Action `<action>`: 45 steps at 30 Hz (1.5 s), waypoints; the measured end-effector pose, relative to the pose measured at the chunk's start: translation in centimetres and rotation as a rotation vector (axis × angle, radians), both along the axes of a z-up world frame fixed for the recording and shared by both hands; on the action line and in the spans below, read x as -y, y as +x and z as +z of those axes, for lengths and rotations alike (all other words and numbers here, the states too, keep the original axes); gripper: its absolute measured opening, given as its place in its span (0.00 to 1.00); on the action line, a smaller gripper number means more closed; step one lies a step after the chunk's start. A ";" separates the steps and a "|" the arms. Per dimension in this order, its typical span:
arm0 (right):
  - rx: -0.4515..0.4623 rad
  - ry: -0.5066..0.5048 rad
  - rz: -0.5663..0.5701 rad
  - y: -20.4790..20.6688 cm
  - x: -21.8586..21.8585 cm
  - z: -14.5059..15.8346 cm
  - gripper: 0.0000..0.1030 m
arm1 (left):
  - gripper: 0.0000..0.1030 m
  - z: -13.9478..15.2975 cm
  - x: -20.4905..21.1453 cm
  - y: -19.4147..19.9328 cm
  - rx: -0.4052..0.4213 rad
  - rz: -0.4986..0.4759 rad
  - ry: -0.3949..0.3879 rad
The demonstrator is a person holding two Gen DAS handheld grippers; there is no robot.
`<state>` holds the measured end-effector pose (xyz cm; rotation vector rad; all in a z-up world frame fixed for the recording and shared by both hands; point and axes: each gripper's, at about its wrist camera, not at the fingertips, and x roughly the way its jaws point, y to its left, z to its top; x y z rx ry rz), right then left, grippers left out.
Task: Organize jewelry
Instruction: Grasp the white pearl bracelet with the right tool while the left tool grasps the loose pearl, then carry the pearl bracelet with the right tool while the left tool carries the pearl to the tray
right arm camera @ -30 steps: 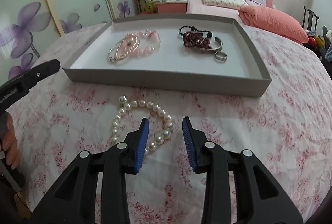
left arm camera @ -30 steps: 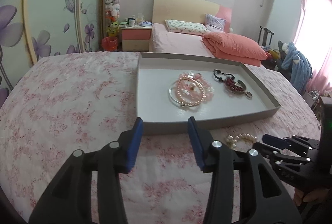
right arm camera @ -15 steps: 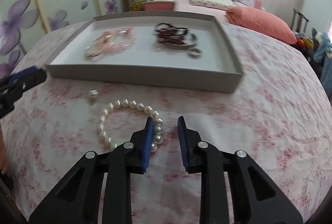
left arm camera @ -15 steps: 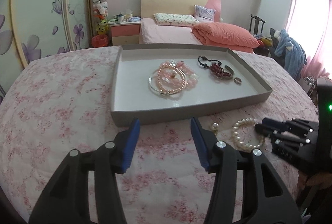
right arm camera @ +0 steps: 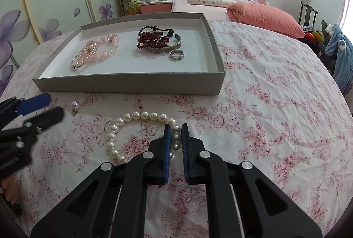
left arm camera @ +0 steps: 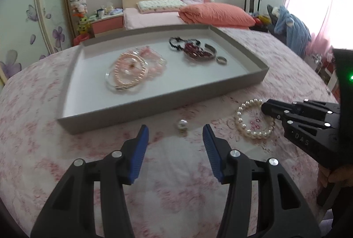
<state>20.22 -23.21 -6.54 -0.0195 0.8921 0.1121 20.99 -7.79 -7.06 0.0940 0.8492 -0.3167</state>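
Note:
A white pearl bracelet lies on the floral tablecloth in front of a grey tray. My right gripper is shut on the bracelet's right side; it also shows in the left wrist view at the bracelet. A single pearl earring lies just ahead of my open, empty left gripper; it also shows in the right wrist view. The tray holds pink bead bracelets, dark red beads, a silver cuff and a ring.
The table is round with a pink floral cloth. Behind it stand a bed with an orange duvet, a nightstand, a wardrobe with flower doors and a chair with clothes.
My right gripper has closed from partly open onto the pearl bracelet. My left gripper has moved right along the tray's front, so the pearl earring now lies between its open fingers.

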 end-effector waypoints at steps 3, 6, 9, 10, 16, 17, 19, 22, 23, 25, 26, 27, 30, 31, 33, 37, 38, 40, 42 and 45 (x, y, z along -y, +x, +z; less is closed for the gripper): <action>-0.001 0.005 0.001 0.1 0.0 0.0 0.10 | 0.48 -0.8 1.1 1.1 -0.034 0.004 0.015; -0.003 0.013 0.002 0.1 0.1 -0.1 0.10 | 0.42 -1.2 1.9 1.6 -0.039 0.015 0.035; -0.003 0.015 0.004 0.0 0.2 0.0 0.10 | 0.25 -1.2 2.3 2.1 -0.039 0.031 0.041; -0.003 0.014 0.004 0.0 0.2 0.0 0.10 | 0.19 -1.2 2.4 2.2 -0.034 0.039 0.054; -0.002 0.010 0.007 0.0 0.1 0.0 0.10 | 0.13 -1.0 0.8 1.8 -0.027 0.059 0.081; -0.002 0.006 0.010 0.1 -0.2 -0.1 0.10 | 0.13 -1.0 0.1 1.6 -0.027 0.068 0.085; -0.001 0.004 0.022 0.1 -0.5 -0.1 0.10 | 0.13 -1.0 -1.2 1.1 -0.029 0.088 0.091; -0.001 0.001 0.040 0.1 -1.2 -0.1 0.10 | 0.14 -0.9 -3.0 0.6 -0.028 0.117 0.097; -0.001 -0.002 0.044 0.1 -1.4 -0.1 0.10 | 0.14 -0.9 -3.5 0.4 -0.024 0.125 0.099; -0.001 -0.004 0.044 0.1 -1.5 -0.1 0.10 | 0.14 -0.9 -4.2 0.4 -0.027 0.137 0.085; -0.001 -0.001 0.044 0.0 -1.5 -0.1 0.10 | 0.14 -0.9 -4.4 0.3 -0.028 0.139 0.081; -0.002 0.003 0.043 0.1 -1.6 -0.1 0.11 | 0.14 -0.9 -4.4 0.3 -0.028 0.139 0.083; -0.002 0.004 0.043 0.1 -1.6 -0.1 0.11 | 0.14 -0.9 -4.5 0.3 -0.027 0.139 0.086; -0.002 0.003 0.043 0.1 -1.6 -0.1 0.11 | 0.14 -1.0 -4.4 0.3 -0.028 0.139 0.084; -0.001 0.000 0.043 0.1 -1.6 -0.1 0.11 | 0.14 -0.9 -4.5 0.3 -0.030 0.138 0.077; -0.001 -0.002 0.043 0.1 -1.7 -0.2 0.10 | 0.14 -0.9 -4.5 0.2 -0.030 0.138 0.076; -0.001 -0.002 0.043 0.1 -1.6 -0.2 0.10 | 0.14 -0.9 -4.5 0.2 -0.030 0.138 0.074; -0.001 0.000 0.043 0.1 -1.6 -0.2 0.10 | 0.14 -0.9 -4.5 0.2 -0.031 0.140 0.068; -0.001 0.007 0.044 0.1 -1.7 -0.2 0.10 | 0.13 -0.9 -4.7 0.1 -0.032 0.151 0.062; 0.009 0.026 0.051 -0.2 -1.6 0.0 0.10 | 0.13 -0.8 -5.1 -0.3 -0.033 0.164 0.051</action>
